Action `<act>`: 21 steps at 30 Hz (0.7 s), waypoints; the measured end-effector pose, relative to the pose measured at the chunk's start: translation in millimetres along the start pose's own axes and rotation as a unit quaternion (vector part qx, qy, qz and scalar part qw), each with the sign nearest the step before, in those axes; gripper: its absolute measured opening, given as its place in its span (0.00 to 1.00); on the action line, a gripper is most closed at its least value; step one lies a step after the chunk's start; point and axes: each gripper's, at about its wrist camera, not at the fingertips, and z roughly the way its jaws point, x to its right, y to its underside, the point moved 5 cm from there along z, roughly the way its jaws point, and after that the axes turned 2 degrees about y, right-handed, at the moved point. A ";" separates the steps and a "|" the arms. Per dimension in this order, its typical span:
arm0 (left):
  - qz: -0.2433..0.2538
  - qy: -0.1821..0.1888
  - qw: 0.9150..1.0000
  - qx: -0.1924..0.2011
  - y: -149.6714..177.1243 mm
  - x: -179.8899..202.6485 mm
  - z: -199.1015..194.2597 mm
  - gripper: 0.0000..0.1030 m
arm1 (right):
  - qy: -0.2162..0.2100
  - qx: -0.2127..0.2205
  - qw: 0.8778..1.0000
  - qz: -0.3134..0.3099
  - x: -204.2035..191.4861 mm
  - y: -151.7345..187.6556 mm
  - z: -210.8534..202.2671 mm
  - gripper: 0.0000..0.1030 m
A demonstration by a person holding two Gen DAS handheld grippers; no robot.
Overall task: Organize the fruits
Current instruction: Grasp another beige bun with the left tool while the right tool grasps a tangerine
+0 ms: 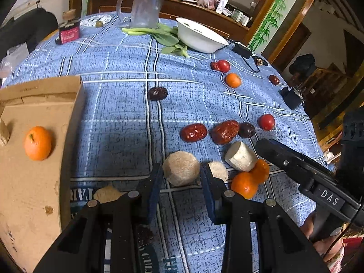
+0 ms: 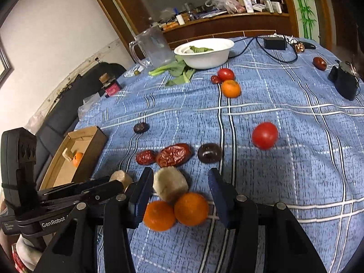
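Observation:
My left gripper (image 1: 181,177) is open, its jaws either side of a beige cut chunk (image 1: 180,168) on the blue cloth, not touching it that I can see. My right gripper (image 2: 180,190) is open above two oranges (image 2: 191,208) and a pale chunk (image 2: 170,183). The cardboard box (image 1: 34,182) at the left holds one orange (image 1: 37,143). Red dates (image 1: 193,132), a dark fruit (image 1: 246,130) and a red tomato (image 1: 266,122) lie beyond. Another orange (image 1: 233,80) and tomato (image 1: 223,65) lie farther back.
A white bowl (image 1: 200,36), leafy greens (image 1: 163,35), a clear jug (image 1: 145,5) and a pink carton (image 1: 69,32) stand at the far side. A black adapter with cable (image 1: 242,50) and a black object (image 1: 291,97) lie at the right.

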 end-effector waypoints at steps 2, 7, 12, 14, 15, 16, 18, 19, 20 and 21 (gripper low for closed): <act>0.001 0.007 1.000 -0.001 -0.6 0.3 1.7 0.32 | 0.000 -0.003 1.000 0.009 8.1 2.2 -2.6 0.53; -0.006 0.033 0.999 -0.002 0.0 -3.9 3.6 0.31 | 0.008 -0.009 1.000 0.027 22.1 13.5 -13.6 0.52; -0.029 0.055 0.998 0.000 -0.2 -10.4 2.5 0.29 | 0.002 -0.012 0.999 0.031 20.5 21.1 -12.9 0.52; -0.026 0.053 0.998 0.002 -1.0 -8.6 3.9 0.29 | 0.006 -0.019 1.000 0.023 16.1 21.9 -5.8 0.52; -0.022 0.051 0.998 0.004 -1.8 -6.1 4.8 0.29 | 0.008 -0.023 1.000 0.019 13.8 22.9 -2.1 0.52; -0.019 0.049 0.999 0.002 -1.8 -4.6 6.7 0.29 | 0.009 -0.029 0.999 0.016 12.2 24.3 1.8 0.52; -0.018 0.051 0.998 0.009 -2.8 -3.6 8.4 0.30 | 0.012 -0.026 1.000 0.011 10.8 24.4 3.6 0.53; -0.019 0.053 0.998 0.010 -3.9 -3.2 10.2 0.30 | 0.009 -0.026 1.000 0.010 10.6 23.9 4.3 0.53; -0.020 0.055 0.998 0.010 -4.6 -3.4 11.3 0.30 | 0.004 -0.026 1.000 0.014 11.3 24.0 4.9 0.53; -0.022 0.058 0.998 0.011 -5.3 -3.8 11.8 0.30 | 0.002 -0.026 1.000 0.016 11.8 24.6 5.1 0.53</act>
